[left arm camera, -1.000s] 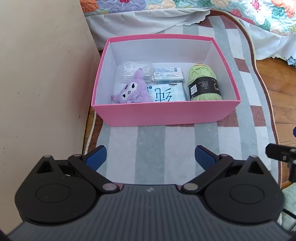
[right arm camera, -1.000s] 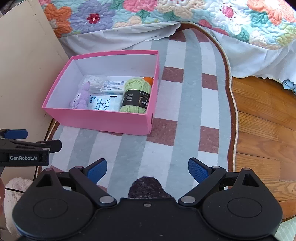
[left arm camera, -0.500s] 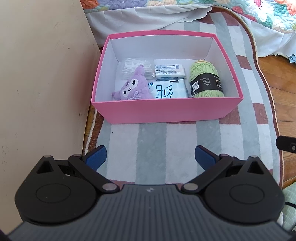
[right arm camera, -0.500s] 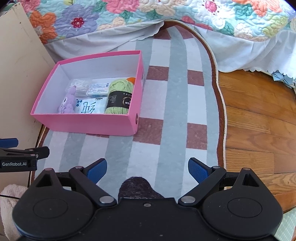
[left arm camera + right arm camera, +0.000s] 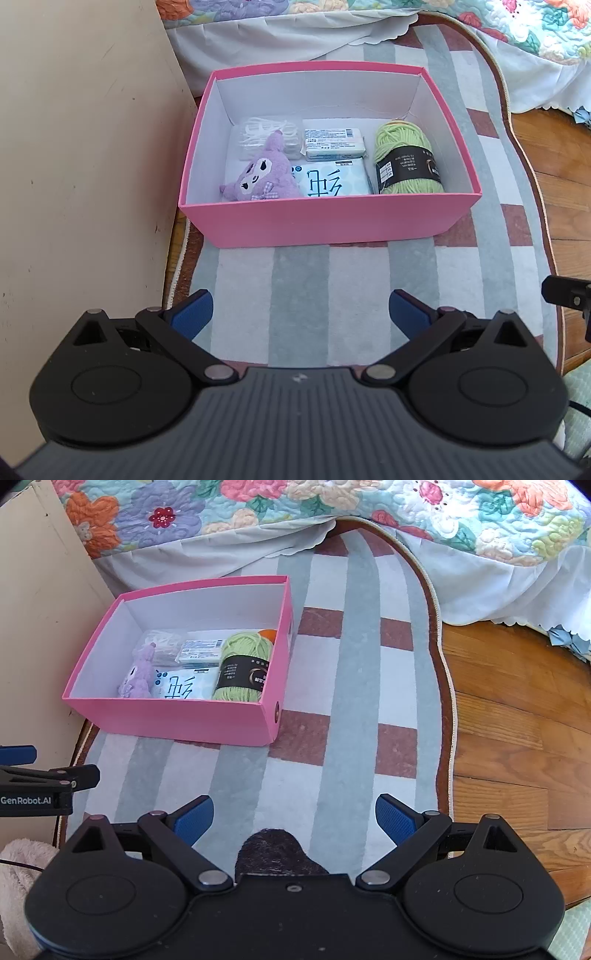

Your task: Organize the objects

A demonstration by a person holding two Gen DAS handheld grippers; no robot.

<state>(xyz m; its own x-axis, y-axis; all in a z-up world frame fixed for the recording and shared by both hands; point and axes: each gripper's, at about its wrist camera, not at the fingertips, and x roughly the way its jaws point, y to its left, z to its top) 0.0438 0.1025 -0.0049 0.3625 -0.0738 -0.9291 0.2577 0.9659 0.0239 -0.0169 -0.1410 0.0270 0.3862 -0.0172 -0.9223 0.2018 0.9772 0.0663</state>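
Note:
A pink box point(image 5: 325, 221) point(image 5: 177, 716) sits on the striped rug. Inside lie a purple plush toy point(image 5: 262, 177) point(image 5: 136, 675), a green yarn ball point(image 5: 406, 162) point(image 5: 245, 670), a blue-and-white tissue pack point(image 5: 332, 181) point(image 5: 183, 686), a small white packet point(image 5: 334, 142) point(image 5: 201, 651) and a clear bag of white items point(image 5: 264, 134) point(image 5: 164, 644). An orange object point(image 5: 269, 634) peeks out behind the yarn. My left gripper point(image 5: 299, 317) hovers open over the rug in front of the box. Right of the box, my right gripper point(image 5: 293, 818) also stands open and holds nothing.
A beige cabinet panel point(image 5: 81, 166) stands close on the left of the box. A bed with a floral quilt point(image 5: 332, 513) and white skirt runs along the back. Wooden floor point(image 5: 517, 720) lies right of the rug point(image 5: 354, 664). A fuzzy pale fabric point(image 5: 18, 867) shows at lower left.
Both grippers have shifted slightly, and the box appears a little farther and higher in the left wrist view. Both stay open; the box contents have not moved.

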